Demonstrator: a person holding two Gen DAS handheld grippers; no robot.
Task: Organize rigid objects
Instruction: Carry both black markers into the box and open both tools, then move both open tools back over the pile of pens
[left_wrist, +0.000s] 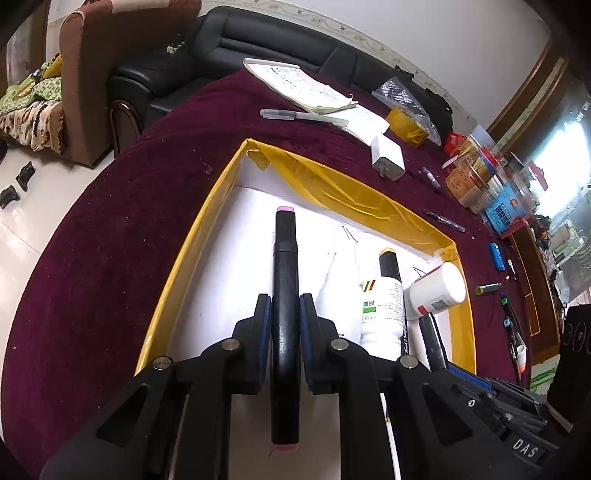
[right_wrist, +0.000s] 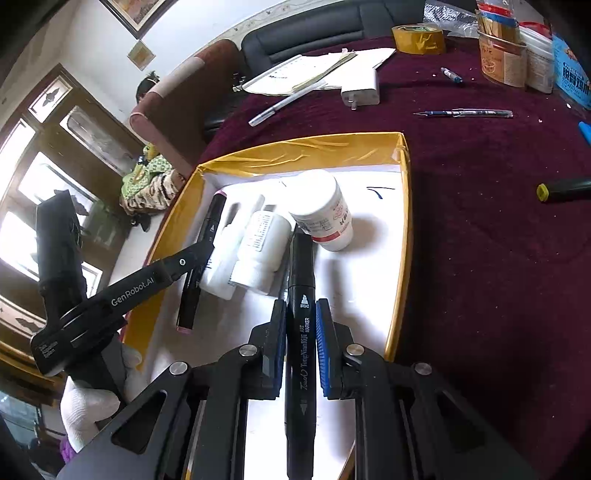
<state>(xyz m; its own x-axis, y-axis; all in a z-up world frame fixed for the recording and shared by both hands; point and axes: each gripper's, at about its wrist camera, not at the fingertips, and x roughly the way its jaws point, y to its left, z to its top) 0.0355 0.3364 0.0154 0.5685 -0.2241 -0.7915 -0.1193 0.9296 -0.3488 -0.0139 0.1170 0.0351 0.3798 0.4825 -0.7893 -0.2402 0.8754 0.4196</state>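
A shallow white box with yellow-taped walls (left_wrist: 207, 236) (right_wrist: 400, 236) lies on the maroon tablecloth. My left gripper (left_wrist: 284, 306) is shut on a black marker with pink ends (left_wrist: 284, 280), held over the box's left part; the same marker (right_wrist: 201, 258) shows in the right wrist view. My right gripper (right_wrist: 301, 310) is shut on a black art marker (right_wrist: 301, 332) over the box's right part; its yellow-tipped far end (left_wrist: 389, 266) shows in the left wrist view. Inside the box lie a white bottle (right_wrist: 258, 254) (left_wrist: 382, 310) and a white jar (right_wrist: 325, 210) (left_wrist: 437, 291) on its side.
On the cloth outside the box: a green-ended marker (right_wrist: 565, 190), pens (right_wrist: 465, 113) (left_wrist: 303, 115), a white charger (left_wrist: 388, 157), a notebook (left_wrist: 303, 86), a yellow tape roll (right_wrist: 419, 37), jars and packets (left_wrist: 487, 184). A gloved hand (right_wrist: 88, 406) holds the left gripper.
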